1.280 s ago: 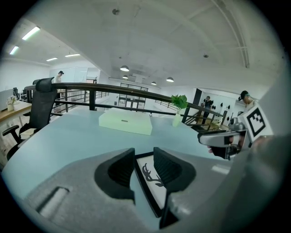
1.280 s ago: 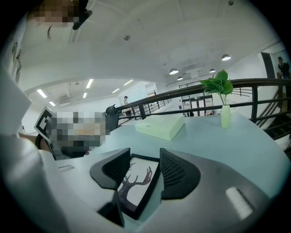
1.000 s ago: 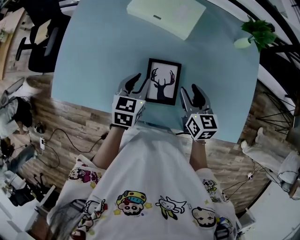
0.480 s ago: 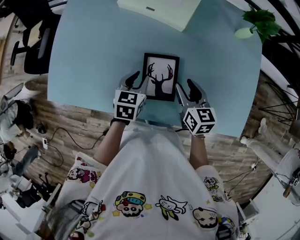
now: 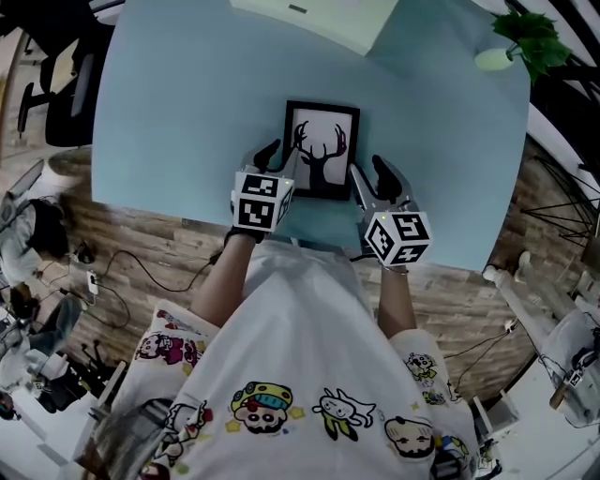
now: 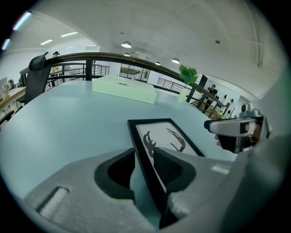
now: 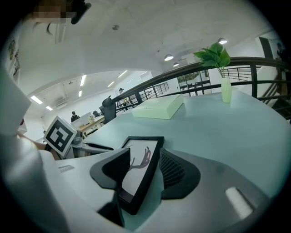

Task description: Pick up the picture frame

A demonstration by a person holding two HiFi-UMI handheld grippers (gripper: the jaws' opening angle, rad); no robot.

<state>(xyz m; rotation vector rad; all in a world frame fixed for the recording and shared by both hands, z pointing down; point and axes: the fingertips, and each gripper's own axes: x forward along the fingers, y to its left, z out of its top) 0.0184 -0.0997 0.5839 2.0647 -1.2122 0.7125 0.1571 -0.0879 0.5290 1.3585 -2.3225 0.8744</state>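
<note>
The black picture frame [image 5: 322,148] with a deer-antler print lies flat on the pale blue table [image 5: 178,112], close to its near edge. My left gripper [image 5: 279,161] is at the frame's left side. In the left gripper view the frame's left rail [image 6: 143,150] runs between the jaws of this gripper [image 6: 144,164], and a strip of table shows beside the rail. My right gripper [image 5: 367,178] is at the frame's right side. Here the right rail [image 7: 152,161] lies between the pads of that gripper [image 7: 144,166]: one pad is over the glass, the other outside the frame. Both grippers are open.
A pale green flat box [image 5: 314,19] lies at the table's far edge. A plant in a white vase [image 5: 520,42] stands at the far right corner. An office chair [image 5: 61,89] is off the table's left side. Cables lie on the wood floor [image 5: 141,272].
Both grippers have slid forward along the frame's sides, so its left and right rails now lie between their jaws. The frame has not moved on the table.
</note>
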